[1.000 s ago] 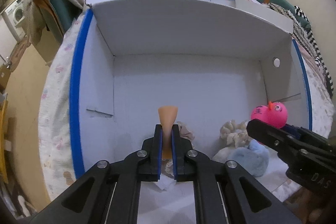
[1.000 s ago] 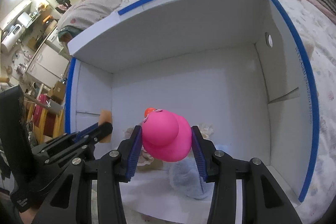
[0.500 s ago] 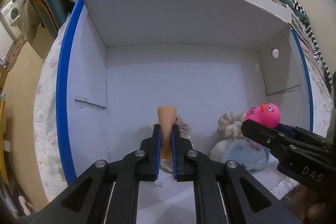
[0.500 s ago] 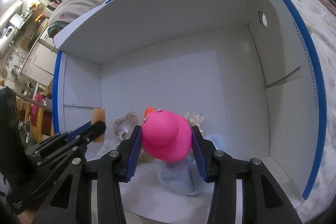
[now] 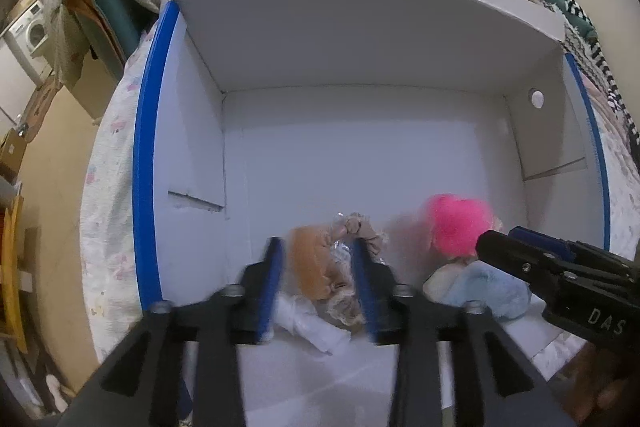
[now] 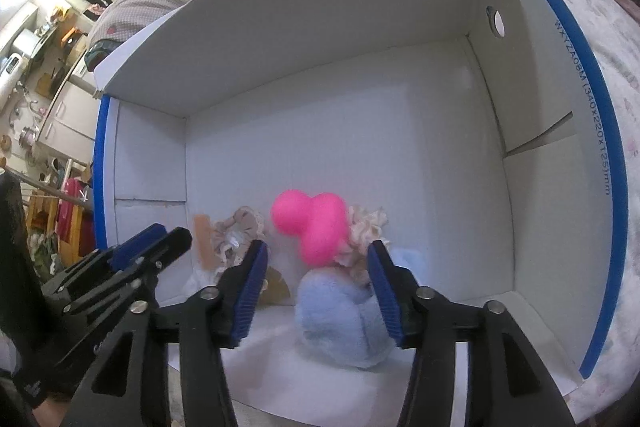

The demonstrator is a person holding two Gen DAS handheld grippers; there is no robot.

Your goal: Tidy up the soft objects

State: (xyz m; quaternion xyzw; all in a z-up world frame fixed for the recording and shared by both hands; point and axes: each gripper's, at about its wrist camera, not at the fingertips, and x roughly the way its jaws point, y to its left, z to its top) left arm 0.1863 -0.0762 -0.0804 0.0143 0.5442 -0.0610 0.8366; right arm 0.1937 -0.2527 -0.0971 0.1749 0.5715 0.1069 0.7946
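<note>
Left wrist view: my left gripper (image 5: pixel 318 281) has its 2 blue-padded jaws spread wide, with nothing clamped between them. Just past the pads a blurred orange-tan soft piece (image 5: pixel 310 261) sits loose in the near part of the white cardboard box with blue-taped edges (image 5: pixel 146 163), against a beige ruffled fabric scrunchie (image 5: pixel 362 229) and a crinkled clear wrapper (image 5: pixel 312 325). To the right, a blurred bright pink rubber toy (image 5: pixel 458 225) shows above a pale blue fluffy plush (image 5: pixel 486 285). The black tip of my right gripper (image 5: pixel 516 247) reaches in from the right edge, beside the pink toy. The box rests on a floral bed sheet (image 5: pixel 108 211).

Right wrist view: my right gripper (image 6: pixel 318 291) is also wide open, both blue pads apart and free of any object. The pink toy (image 6: pixel 314 223) lies beyond the pads, apart from them, leaning on a cream ruffled fabric bundle (image 6: pixel 366 223) and on top of the blue plush (image 6: pixel 340 319), which fills the gap between the 2 fingers lower down. I cannot tell whether the plush touches the pads. At left, the orange-tan piece (image 6: pixel 203 241) stands beside the beige scrunchie (image 6: pixel 238 227), near the box's left wall, with the left gripper (image 6: pixel 160 239) angled in just in front of them. All these soft things are inside the box (image 6: pixel 560 187), grouped along its near side.
</note>
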